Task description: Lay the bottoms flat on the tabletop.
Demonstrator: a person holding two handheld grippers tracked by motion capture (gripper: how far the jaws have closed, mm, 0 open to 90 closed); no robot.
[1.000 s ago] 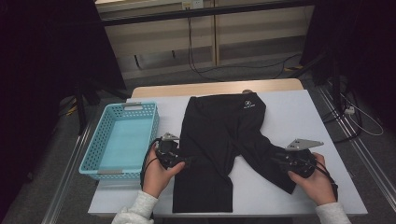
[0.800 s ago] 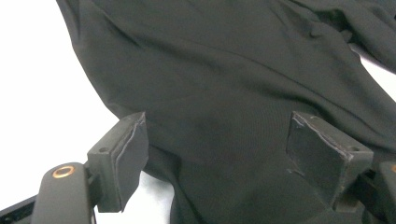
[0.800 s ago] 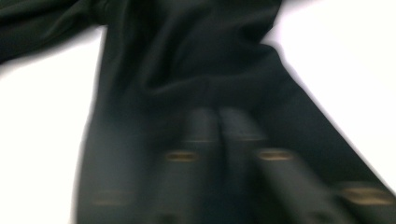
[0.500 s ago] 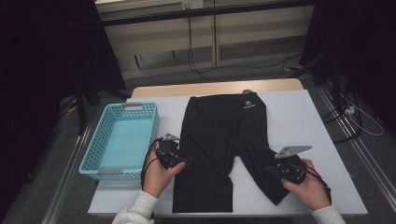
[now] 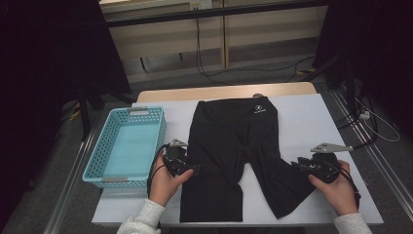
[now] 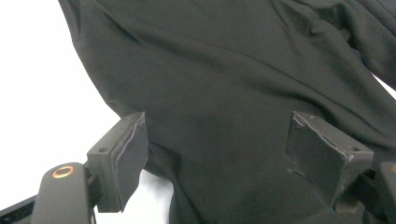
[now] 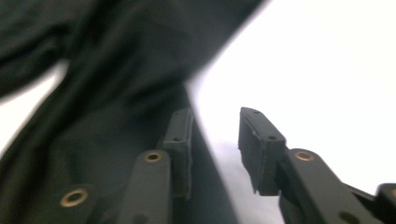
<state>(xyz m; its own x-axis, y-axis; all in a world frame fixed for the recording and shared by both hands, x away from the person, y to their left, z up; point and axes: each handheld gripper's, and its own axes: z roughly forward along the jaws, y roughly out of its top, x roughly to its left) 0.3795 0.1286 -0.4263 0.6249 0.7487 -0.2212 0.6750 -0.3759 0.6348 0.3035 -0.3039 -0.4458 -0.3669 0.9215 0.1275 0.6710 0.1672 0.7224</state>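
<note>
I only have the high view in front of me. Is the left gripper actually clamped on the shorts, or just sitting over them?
Observer: Just over them. In the left gripper view, the left gripper has its jaws wide apart, with the shorts lying slack between them.
Operator: And the right gripper?
Observer: The right gripper has just been opening its jaws. Its own view shows nothing between the pads, only bare table in the gap.
Operator: Where is the cloth there?
Observer: The edge of the shorts runs along the jaw on that view's left, and the other jaw is over the table.
</note>
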